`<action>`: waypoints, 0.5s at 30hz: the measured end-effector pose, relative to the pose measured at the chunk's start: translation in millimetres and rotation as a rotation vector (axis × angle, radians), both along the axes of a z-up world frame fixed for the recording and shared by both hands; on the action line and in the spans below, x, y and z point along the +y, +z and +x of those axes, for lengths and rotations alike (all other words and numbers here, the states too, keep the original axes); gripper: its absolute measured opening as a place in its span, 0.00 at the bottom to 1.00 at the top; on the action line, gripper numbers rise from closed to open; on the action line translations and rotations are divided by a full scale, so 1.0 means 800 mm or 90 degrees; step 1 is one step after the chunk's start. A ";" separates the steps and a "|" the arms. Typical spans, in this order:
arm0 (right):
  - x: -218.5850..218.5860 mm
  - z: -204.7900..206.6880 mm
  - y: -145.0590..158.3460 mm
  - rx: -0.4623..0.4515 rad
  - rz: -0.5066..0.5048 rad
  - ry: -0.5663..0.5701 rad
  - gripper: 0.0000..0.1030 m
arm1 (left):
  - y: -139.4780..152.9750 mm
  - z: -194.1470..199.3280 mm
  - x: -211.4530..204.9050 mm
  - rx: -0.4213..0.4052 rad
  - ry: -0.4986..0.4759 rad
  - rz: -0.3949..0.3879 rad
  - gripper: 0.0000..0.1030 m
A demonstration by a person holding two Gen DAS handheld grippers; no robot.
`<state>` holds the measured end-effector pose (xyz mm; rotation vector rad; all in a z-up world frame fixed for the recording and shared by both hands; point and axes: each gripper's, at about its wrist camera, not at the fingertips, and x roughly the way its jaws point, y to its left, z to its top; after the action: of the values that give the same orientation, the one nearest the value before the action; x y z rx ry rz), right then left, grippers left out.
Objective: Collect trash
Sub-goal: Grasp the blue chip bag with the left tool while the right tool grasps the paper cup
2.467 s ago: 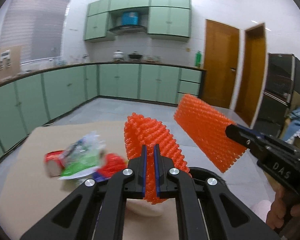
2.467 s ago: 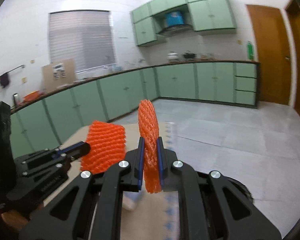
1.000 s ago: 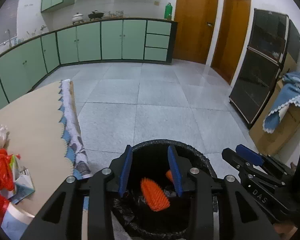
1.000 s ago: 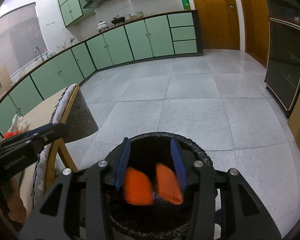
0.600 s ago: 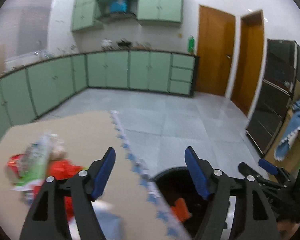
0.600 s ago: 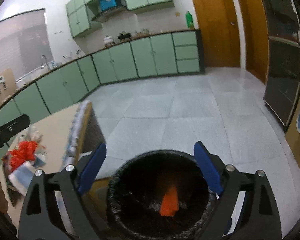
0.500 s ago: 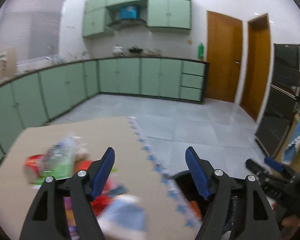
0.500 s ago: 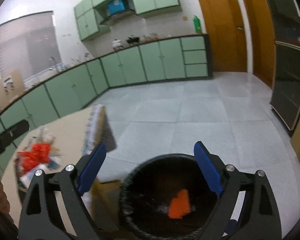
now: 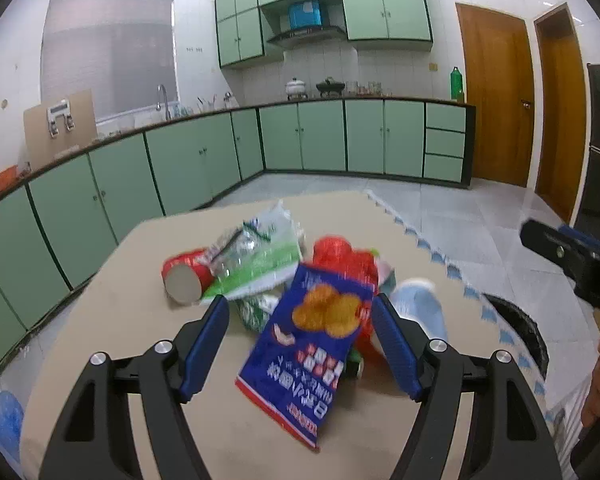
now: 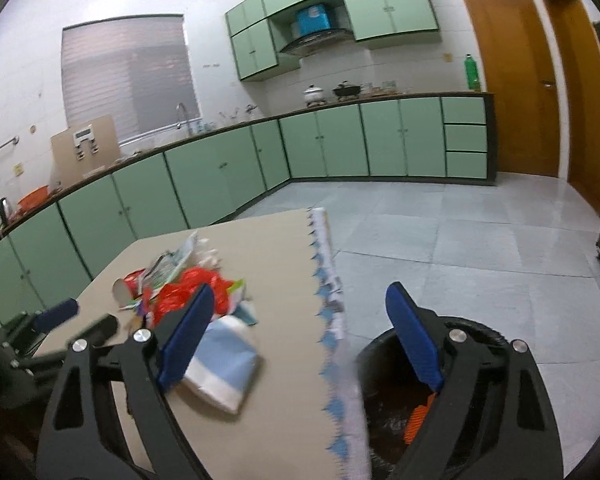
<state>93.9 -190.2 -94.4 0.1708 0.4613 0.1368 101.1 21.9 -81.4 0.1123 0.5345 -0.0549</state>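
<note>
The two orange foam nets that the grippers carried 2.5 s ago have been dropped: one orange ribbed piece (image 10: 418,420) now lies inside the black-lined bin (image 10: 476,330), which stands on the floor just beside the worktop edge. Both grippers have since swung back from the bin to the remaining trash, so the cycle restarts with a new pick. The left gripper (image 9: 300,346) is spread wide and empty, its blue pads either side of a blue snack bag (image 9: 312,356), a flat glossy printed pouch lying on top of the heap. Behind it lie a red cylindrical can (image 9: 186,276) on its side, a crinkled clear-and-green wrapper (image 9: 256,256), crumpled red plastic film (image 9: 344,256) and a pale blue paper piece (image 9: 420,308). The right gripper (image 10: 300,340) is likewise released and holds nothing, positioned over the worktop edge. The worktop (image 9: 120,320) is smooth beige, bordered by a white cloth with blue saw-tooth trim (image 10: 332,312).
</note>
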 end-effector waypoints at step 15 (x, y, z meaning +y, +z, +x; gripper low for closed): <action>0.030 0.018 -0.021 0.040 0.006 0.021 0.71 | -0.060 0.002 -0.013 0.022 0.009 0.049 0.70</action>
<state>108.3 -166.4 -111.4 0.1770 0.5265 0.1657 102.9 11.7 -129.4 0.1826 0.5720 -0.0219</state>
